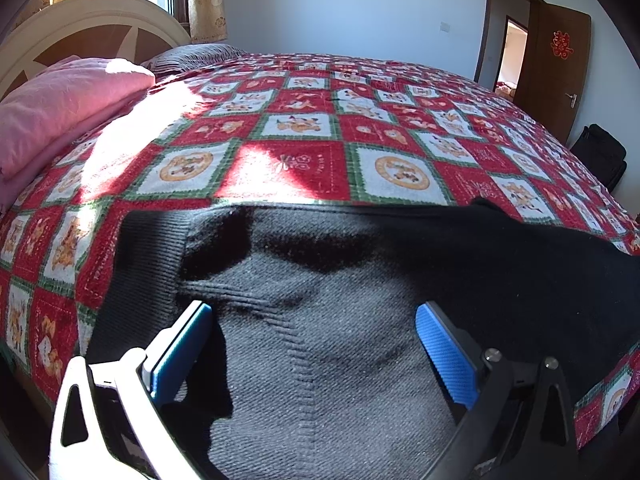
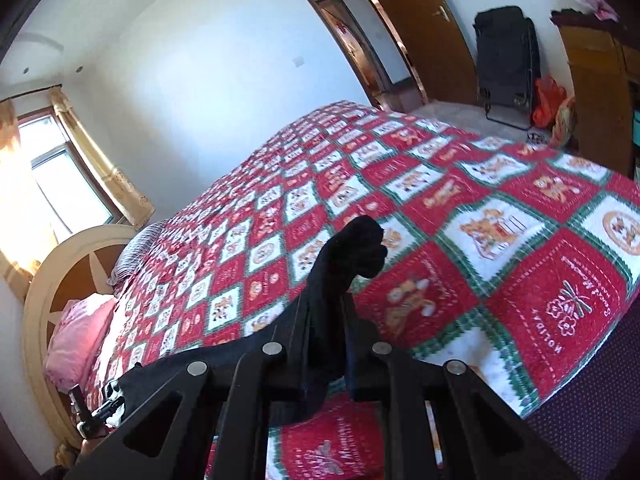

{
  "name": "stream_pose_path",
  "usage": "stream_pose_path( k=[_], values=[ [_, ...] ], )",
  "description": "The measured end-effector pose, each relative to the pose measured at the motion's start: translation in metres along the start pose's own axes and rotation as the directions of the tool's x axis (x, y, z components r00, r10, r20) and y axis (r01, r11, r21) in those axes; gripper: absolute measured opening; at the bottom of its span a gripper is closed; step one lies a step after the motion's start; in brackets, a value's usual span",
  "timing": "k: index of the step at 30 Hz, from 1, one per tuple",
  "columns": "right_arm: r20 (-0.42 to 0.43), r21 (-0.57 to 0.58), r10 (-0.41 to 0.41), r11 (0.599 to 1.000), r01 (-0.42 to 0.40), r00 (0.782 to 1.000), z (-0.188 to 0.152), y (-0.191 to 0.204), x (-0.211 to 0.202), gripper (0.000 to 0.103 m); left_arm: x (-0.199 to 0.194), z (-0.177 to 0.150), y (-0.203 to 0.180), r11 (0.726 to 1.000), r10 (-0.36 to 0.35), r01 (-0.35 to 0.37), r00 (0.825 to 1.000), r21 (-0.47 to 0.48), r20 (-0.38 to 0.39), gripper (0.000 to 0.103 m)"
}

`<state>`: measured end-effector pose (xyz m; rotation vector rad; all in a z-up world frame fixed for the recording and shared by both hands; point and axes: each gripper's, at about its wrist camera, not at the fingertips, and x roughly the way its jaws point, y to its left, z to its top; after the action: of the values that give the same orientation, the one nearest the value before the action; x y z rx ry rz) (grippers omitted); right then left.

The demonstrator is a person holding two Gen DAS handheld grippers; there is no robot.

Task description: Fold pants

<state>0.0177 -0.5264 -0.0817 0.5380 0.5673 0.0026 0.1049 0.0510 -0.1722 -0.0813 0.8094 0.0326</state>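
The pants lie on the bedspread at the bed's near edge; a pillow sits far left, before the headboard

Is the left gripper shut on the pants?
No: the left gripper hangs open, its jaws wide apart over the pants on the bed.

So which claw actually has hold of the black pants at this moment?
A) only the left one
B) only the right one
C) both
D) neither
B: the right claw is pinched shut on a bunch of the black pants, lifted off the bed, while the left claw hangs wide open over the pants with nothing between its blue pads.
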Motion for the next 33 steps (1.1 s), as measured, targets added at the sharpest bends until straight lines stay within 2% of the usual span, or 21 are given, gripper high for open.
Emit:
stream_pose_path(
  k=[10,15,20,26,33],
  values=[
    [-0.030,-0.131,0.096,0.986,-0.099,0.995,-0.013,0.087,0.013,0.013,-0.010,0.008,0.004,0.999,-0.038,0.038,0.999,-0.002,0.004,0.103],
    [-0.077,-0.195,0.133,0.970,-0.146,0.988,-0.028,0.125,0.027,0.012,-0.018,0.013,0.006,0.998,-0.063,0.064,0.998,-0.010,0.020,0.103],
    [-0.134,-0.231,0.154,0.956,-0.182,0.979,-0.046,0.147,0.045,0.012,-0.023,0.016,0.003,0.995,-0.096,0.096,0.995,-0.016,0.029,0.103],
    [-0.213,-0.286,0.138,0.938,-0.196,0.967,-0.074,0.173,0.075,0.012,-0.028,0.015,-0.012,0.987,-0.158,0.158,0.987,0.002,0.029,0.103],
    [-0.312,-0.397,0.067,0.897,-0.194,0.948,-0.122,0.208,0.121,0.012,-0.035,0.008,-0.047,0.963,-0.265,0.264,0.964,0.060,0.011,0.103]
  ],
)
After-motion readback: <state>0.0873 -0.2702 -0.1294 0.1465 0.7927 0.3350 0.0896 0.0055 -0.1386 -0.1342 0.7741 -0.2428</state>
